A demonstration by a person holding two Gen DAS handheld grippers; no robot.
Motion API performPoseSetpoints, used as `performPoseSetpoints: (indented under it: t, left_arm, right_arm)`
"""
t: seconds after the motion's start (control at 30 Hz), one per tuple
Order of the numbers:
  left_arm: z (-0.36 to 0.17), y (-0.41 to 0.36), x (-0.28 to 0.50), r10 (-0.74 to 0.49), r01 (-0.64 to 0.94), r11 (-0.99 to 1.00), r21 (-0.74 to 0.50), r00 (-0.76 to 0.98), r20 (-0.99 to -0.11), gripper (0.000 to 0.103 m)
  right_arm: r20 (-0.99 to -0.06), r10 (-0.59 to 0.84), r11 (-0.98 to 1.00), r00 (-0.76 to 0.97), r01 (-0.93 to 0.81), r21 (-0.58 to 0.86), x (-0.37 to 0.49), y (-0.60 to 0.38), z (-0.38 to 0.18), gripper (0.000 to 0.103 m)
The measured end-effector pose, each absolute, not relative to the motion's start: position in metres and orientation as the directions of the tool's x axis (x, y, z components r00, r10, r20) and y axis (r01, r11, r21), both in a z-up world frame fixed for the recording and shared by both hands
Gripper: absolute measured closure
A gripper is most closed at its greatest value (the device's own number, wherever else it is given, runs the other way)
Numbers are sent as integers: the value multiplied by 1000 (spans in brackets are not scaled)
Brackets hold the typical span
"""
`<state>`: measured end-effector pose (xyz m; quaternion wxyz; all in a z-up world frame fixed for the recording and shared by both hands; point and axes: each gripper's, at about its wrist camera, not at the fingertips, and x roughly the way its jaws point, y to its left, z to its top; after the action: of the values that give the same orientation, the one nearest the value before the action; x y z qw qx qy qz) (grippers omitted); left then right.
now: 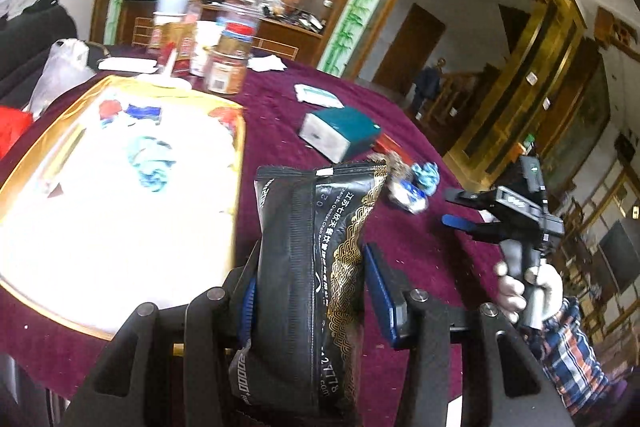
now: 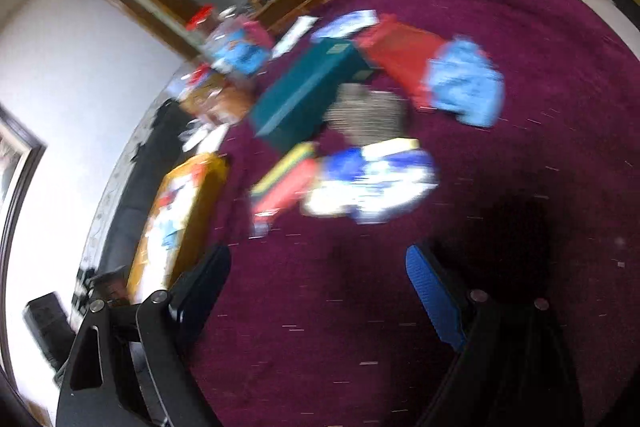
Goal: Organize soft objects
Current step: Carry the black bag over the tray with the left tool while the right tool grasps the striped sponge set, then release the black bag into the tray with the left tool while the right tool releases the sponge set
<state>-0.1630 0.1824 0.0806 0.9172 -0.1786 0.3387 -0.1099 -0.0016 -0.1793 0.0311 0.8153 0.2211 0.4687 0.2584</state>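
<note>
Black packet [image 1: 308, 267] stands lengthwise between my left hand-held gripper [image 1: 310, 291] pads, clamped, long axis pointing away over the maroon worktop [image 1: 420, 131]. My right hand-held gripper [image 2: 318, 291] hangs apart, holding nothing.

White walls [image 2: 80, 75] and gilded wood trim [image 1: 516, 99] surround a maroon-clothed table [image 2: 520, 27].

One black foil pouch [image 1: 316, 267] with gold trim. One teal box [image 1: 340, 133]. One gold-framed tray [image 1: 120, 187], holding one teal crumpled wrapper [image 1: 152, 163]. Two grippers: the left gripper [image 1: 310, 291] and the right gripper [image 1: 464, 207]. Two blue-and-white packets [image 2: 372, 183] [image 2: 464, 83]. One red flat pack [image 2: 400, 51]. Jars and bottles at the far edge: too blurred to count.
</note>
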Motion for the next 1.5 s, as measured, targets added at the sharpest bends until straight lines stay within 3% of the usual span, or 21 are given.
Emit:
performPoseSetpoints:
  t: [0.17,0.27,0.43,0.57,0.6,0.7,0.8,1.0,1.17,1.27,1.5]
  left_arm:
    - [74,208,-167,-318,44,895,-444,761,-566,53]
    - [71,226,-173,-305,17,887,-461,770,-560,53]
    - [68,262,-183,-244,-60,881,-469,792,-560,53]
    - [63,292,-186,-173,-141,878,-457,797,-578,53]
    - [61,298,-186,-162,-157,876,-456,796,-584,53]
    - [55,315,-185,-122,-210,870,-446,785,-608,53]
    - [51,328,-181,-94,-246,870,-427,768,-634,53]
    - [49,336,-161,-18,-307,887,-346,724,-690,52]
    - [37,338,-138,48,-354,901,-250,655,-754,38]
    - [41,341,-146,-5,-338,882,-327,689,-724,35]
    - [65,346,-187,19,-342,851,-399,779,-627,28]
  right_arm:
    - [-639,695,719,330,-293,630,0,-116,54,14]
    - [-678,681,732,278,-250,633,14,-77,45,14]
    - [-802,494,863,335,-76,499,46,-37,26,15]
    - [-845,379,903,377,47,426,64,-28,15,14]
    - [-849,346,914,400,59,400,66,-25,16,17]
    - [-871,256,949,418,61,308,70,-11,16,50]
    - [-878,165,979,450,33,201,66,-4,18,61]
    - [-858,272,956,435,-20,293,56,-23,20,69]
    - [-834,337,938,438,-75,340,33,-24,29,69]
    - [-822,369,927,434,-113,357,23,-21,36,70]
    - [-756,493,870,431,-242,429,-3,0,71,69]
